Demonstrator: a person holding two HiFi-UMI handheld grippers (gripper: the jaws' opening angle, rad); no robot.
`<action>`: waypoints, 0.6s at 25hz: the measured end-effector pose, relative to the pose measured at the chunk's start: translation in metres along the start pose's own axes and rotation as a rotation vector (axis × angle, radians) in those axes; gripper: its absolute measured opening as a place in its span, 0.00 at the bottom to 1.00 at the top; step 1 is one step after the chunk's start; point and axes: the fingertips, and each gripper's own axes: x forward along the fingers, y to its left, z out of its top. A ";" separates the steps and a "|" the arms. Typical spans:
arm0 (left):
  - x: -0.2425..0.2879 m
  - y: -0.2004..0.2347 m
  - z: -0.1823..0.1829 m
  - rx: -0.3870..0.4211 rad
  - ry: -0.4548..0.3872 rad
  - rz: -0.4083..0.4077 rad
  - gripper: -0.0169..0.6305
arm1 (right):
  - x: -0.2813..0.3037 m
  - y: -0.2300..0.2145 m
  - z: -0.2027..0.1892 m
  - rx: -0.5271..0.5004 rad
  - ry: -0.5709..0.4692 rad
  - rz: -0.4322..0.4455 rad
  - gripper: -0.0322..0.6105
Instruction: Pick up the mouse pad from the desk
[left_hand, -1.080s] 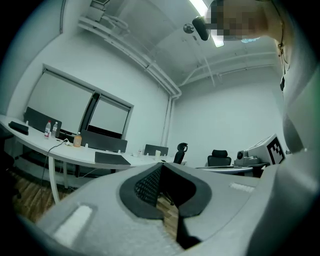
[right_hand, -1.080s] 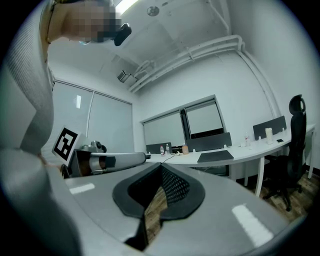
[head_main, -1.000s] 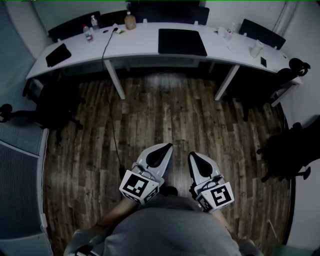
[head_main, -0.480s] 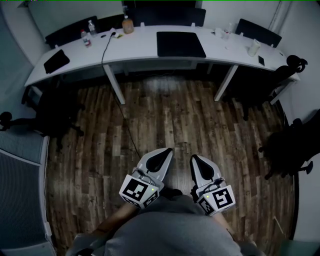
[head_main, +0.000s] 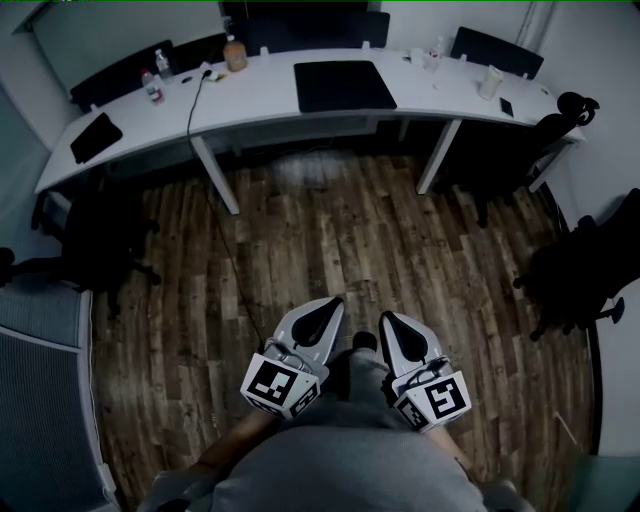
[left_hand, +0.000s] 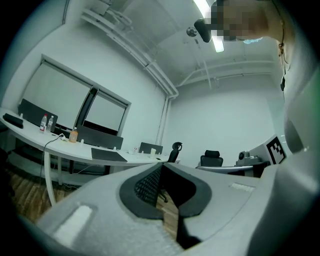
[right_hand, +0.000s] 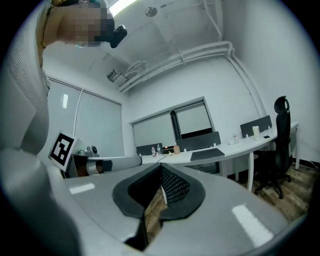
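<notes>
A black mouse pad (head_main: 344, 85) lies flat on the long white desk (head_main: 250, 105) at the far side of the room; it shows small in the left gripper view (left_hand: 107, 155) and the right gripper view (right_hand: 207, 154). My left gripper (head_main: 328, 303) and right gripper (head_main: 388, 318) are held close to my body over the wooden floor, far short of the desk. Both point level toward the desk, and both are shut with nothing between their jaws.
Bottles (head_main: 151, 85) and an orange bottle (head_main: 234, 53) stand on the desk's left part, with a cable (head_main: 196, 110) hanging to the floor and a dark tablet (head_main: 92, 137) at the left end. Black chairs (head_main: 580, 270) stand right; desk legs (head_main: 216, 172) ahead.
The desk and floor have slid left and slightly up in the head view as the view shifted. Both grippers stay shut near my body.
</notes>
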 end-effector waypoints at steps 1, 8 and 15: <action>0.001 0.000 0.000 -0.003 0.001 -0.002 0.03 | -0.001 -0.001 -0.002 -0.003 0.005 -0.005 0.04; 0.009 0.014 0.006 0.021 -0.008 0.009 0.03 | 0.012 -0.007 -0.002 0.000 0.003 -0.005 0.04; 0.030 0.036 0.016 0.038 -0.026 0.033 0.03 | 0.039 -0.027 0.006 0.007 -0.018 0.007 0.04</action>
